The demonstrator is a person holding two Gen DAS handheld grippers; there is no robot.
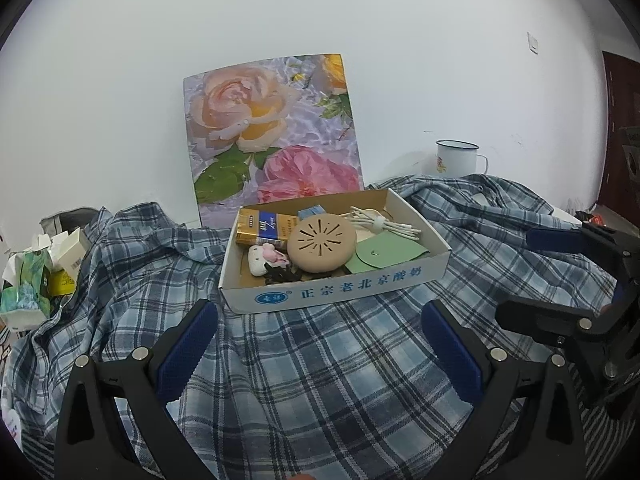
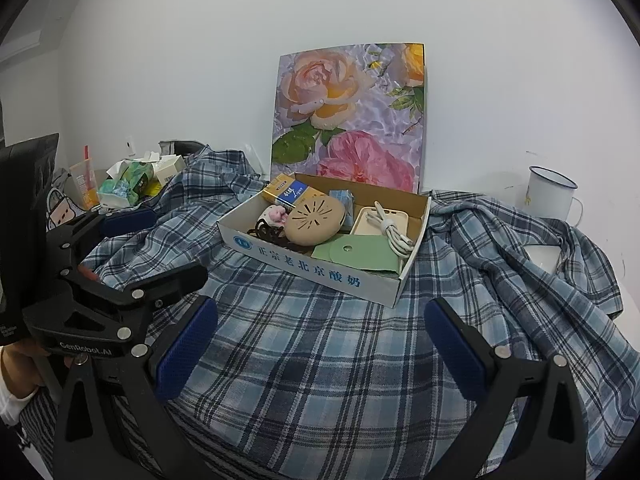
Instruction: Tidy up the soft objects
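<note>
A blue plaid shirt (image 1: 312,360) lies spread and rumpled over the table; it also shows in the right wrist view (image 2: 320,340). On it sits a shallow white cardboard tray (image 1: 332,292) holding small items: a tan round disc (image 1: 322,246), a cigarette pack (image 1: 264,228), a white cable (image 1: 380,222), a green pouch (image 1: 384,254) and a small plush (image 1: 266,260). The tray also shows in the right wrist view (image 2: 312,264). My left gripper (image 1: 318,344) is open and empty over the shirt, just before the tray. My right gripper (image 2: 320,340) is open and empty over the shirt.
A flower-print board (image 1: 272,132) leans on the wall behind the tray. A white enamel mug (image 1: 458,158) stands at the back right. Tissue packs and small boxes (image 1: 36,280) clutter the left edge. The right gripper's body (image 1: 580,304) sits at the right of the left view.
</note>
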